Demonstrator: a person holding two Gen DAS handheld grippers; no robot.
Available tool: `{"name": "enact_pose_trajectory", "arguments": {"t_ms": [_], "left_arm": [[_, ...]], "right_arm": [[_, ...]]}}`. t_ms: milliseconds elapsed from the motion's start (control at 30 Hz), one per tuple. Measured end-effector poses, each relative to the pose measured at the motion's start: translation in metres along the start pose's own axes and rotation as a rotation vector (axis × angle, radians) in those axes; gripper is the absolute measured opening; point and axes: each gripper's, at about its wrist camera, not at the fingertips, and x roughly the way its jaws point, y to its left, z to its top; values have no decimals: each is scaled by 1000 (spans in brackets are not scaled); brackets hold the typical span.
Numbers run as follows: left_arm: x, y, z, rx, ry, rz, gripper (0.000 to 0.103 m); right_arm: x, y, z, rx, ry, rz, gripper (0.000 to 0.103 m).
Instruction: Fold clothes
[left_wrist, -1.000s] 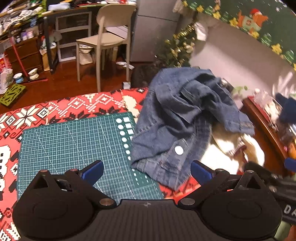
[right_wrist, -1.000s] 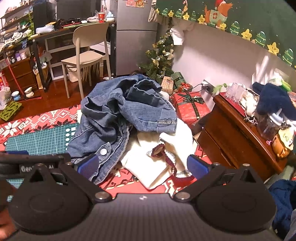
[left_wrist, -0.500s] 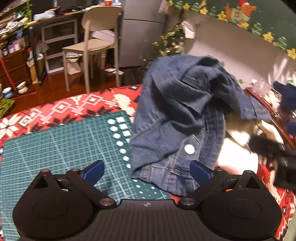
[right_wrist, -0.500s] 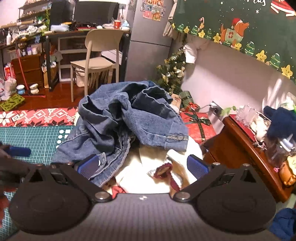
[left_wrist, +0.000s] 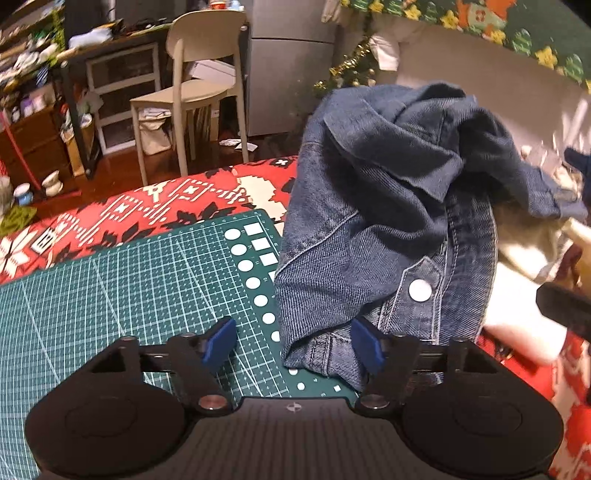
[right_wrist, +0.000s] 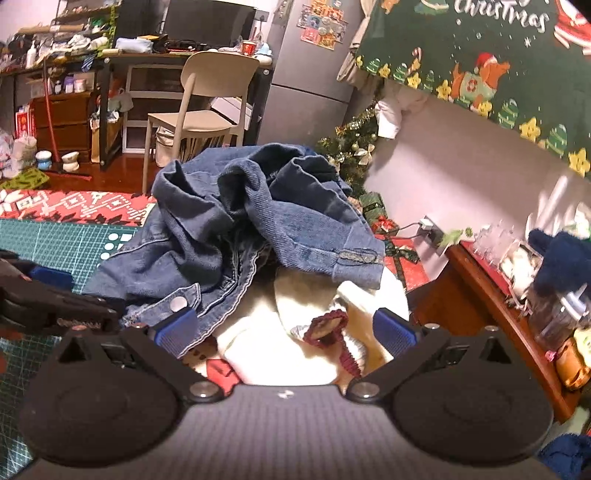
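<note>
Moved since earlier: left tool (left_wrist: 293, 345) closer, spread jaws now bracketing denim jacket (left_wrist: 376, 229) hem at lower centre. Right tool (right_wrist: 282, 328) released, over cream garment (right_wrist: 295, 332). Jacket crumpled, frame centre, overlapping green mat (left_wrist: 110, 280). Folding: not begun.

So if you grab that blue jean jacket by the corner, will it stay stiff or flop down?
Probably flop: the denim jacket lies crumpled in soft folds. It looks thick, so likely heavyish. Its hem sits between the open left gripper fingers, ungripped.
</note>
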Motion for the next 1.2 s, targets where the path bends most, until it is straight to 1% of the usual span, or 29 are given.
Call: {"name": "enact_pose_trajectory", "arguments": {"t_ms": [100,133,200,333,400,433,500,633,667,700,733,800,833,867,900,933,967,1000,1067,1200], "left_arm": [[7,-7,2,45,-2,-3,67],[8,-8,3,52,-6,-6,67],[10,-7,5,58,-11,-11,67],[14,-4,11,32,0,-21,66],[15,-4,14,23,8,-30,58],[14,-2,16,14,10,-33,49],[11,1,19,-4,14,-38,42],[7,8,25,-39,22,-48,18],[6,10,26,-48,24,-50,17],[4,13,27,-62,24,-54,16],[1,16,29,-67,25,-52,15],[-4,24,33,-76,28,-44,14],[-6,27,35,-80,30,-41,14],[-9,31,37,-81,36,-34,14],[-11,34,38,-81,41,-28,13],[-14,38,40,-82,47,-21,13],[-18,42,42,-77,52,-8,13],[-23,48,43,-79,60,-11,13],[-33,59,45,-82,76,-17,12],[-59,79,42,-51,101,-8,12]], "right_arm": [[5,-11,-1,67,-9,37,102],[8,-15,0,80,-5,36,102],[11,-19,0,75,-12,17,102],[19,-22,7,42,-46,-15,102],[19,-24,11,39,-69,-40,102],[18,-25,13,44,-82,-45,102],[15,-28,17,46,-108,-47,102],[22,-28,24,5,-117,-60,100],[25,-27,26,-3,-117,-62,97],[28,-26,28,-9,-118,-62,95],[31,-26,29,-15,-114,-63,91],[39,-25,32,-26,-103,-67,77],[44,-24,33,-34,-96,-69,73],[48,-23,34,-43,-90,-70,58],[51,-22,35,-41,-77,-58,33],[54,-22,37,-30,-61,-35,20],[56,-22,39,-19,-44,-13,2],[55,-22,40,-7,-41,10,0],[49,-21,42,8,-52,48,0],[36,-5,47,-22,-64,88,0]]}}
